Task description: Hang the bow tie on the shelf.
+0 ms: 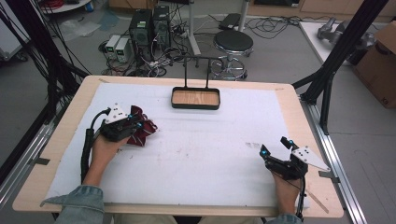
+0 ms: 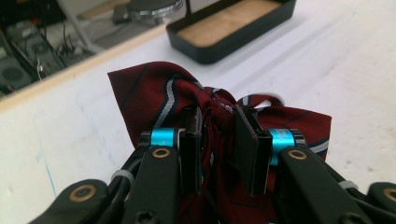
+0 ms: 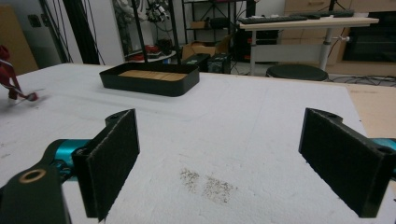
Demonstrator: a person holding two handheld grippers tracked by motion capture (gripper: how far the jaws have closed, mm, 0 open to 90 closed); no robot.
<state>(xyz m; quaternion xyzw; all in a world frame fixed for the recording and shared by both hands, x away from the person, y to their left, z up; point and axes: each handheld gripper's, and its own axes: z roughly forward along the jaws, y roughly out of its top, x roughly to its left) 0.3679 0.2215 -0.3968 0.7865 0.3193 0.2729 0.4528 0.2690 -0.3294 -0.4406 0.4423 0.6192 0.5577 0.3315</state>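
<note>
A dark red striped necktie (image 1: 142, 128) lies bunched at the left of the white table cover. My left gripper (image 1: 132, 125) is shut on it. In the left gripper view a gathered fold of the necktie (image 2: 154, 95) is pinched between the two black pads (image 2: 246, 140) of my left gripper (image 2: 218, 144), and the cloth hangs raised off the cover. My right gripper (image 1: 275, 147) rests near the right front of the table, jaws wide apart. In the right gripper view the right gripper (image 3: 219, 158) is open with nothing between its pads (image 3: 114, 154). A red bit of the necktie (image 3: 9, 79) shows at the far left.
A black tray with a wooden bottom (image 1: 195, 106) and a tall wire handle (image 1: 196, 70) stands at the back middle of the table; its rim (image 2: 224, 46) lies ahead of the left gripper and its wall (image 3: 149, 86) ahead of the right. A dark smudge (image 3: 208, 184) marks the cover.
</note>
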